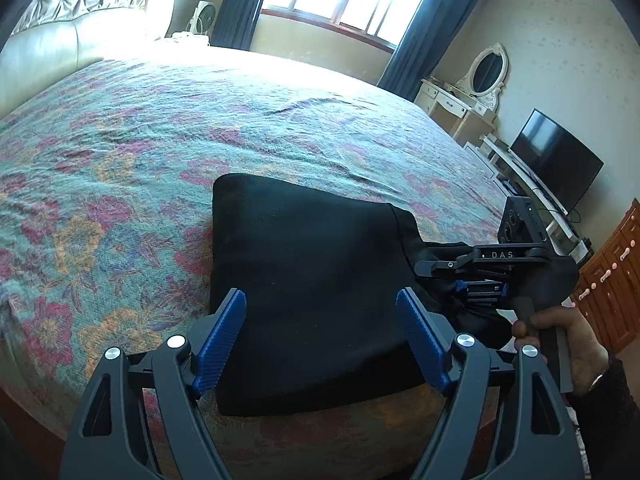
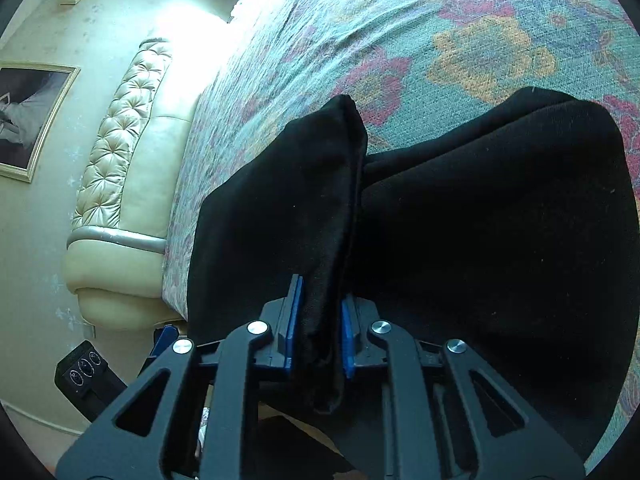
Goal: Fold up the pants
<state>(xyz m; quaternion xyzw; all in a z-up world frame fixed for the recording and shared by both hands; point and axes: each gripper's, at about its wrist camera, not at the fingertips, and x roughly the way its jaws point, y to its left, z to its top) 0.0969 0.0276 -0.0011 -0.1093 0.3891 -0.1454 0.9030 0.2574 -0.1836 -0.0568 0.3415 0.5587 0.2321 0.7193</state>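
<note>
Nearest, left gripper (image 1: 322, 344) spread wide, its 2 blue pads (image 1: 222, 332) clear of the cloth, holding nothing, poised above the near edge of the black pants (image 1: 304, 280). Beside it, right gripper (image 2: 318, 332) pinched tight on a raised fold of those pants. Beyond, pants folded to a compact slab on the floral bed (image 1: 160, 140), running away toward the tufted headboard (image 1: 72, 20).

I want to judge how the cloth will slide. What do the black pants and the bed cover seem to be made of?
Black pants: probably a soft, matte, brushed or fleecy fabric; no shine, faint lint specks, thick rounded folds. Floral bed cover: looks like a woven, slightly fuzzy textile; coarse visible grain, shallow wrinkles. The exact fibres cannot be told.
</note>
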